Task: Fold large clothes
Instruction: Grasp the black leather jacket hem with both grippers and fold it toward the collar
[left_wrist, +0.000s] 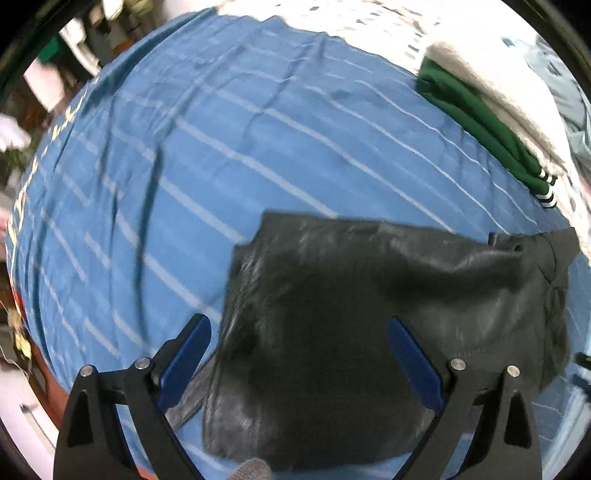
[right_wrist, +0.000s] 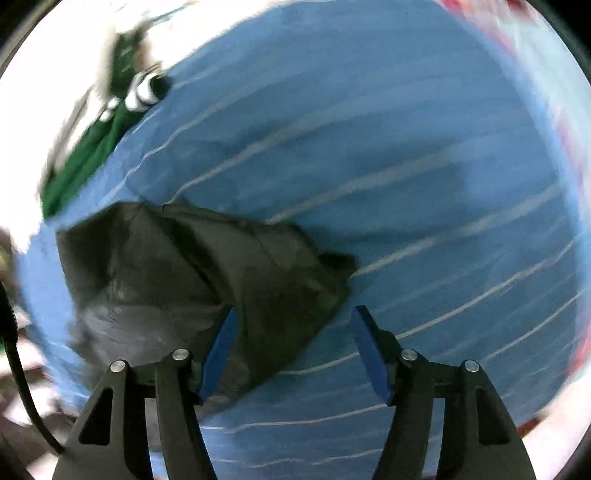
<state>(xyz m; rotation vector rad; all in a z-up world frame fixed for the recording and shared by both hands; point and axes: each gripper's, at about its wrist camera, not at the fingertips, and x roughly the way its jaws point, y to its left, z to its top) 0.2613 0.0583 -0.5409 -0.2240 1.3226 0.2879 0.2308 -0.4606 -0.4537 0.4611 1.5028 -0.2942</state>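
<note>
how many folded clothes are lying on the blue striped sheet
2. A folded black garment lies on the blue striped sheet below both hand-held grippers. A folded green garment with white cuff stripes sits at the sheet's far edge, under a white fabric pile that may hide more.

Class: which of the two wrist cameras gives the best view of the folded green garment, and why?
The left wrist view: the green garment shows sharp folded layers and a striped cuff beneath a white garment. The right wrist view shows it blurred at the frame's edge.
</note>
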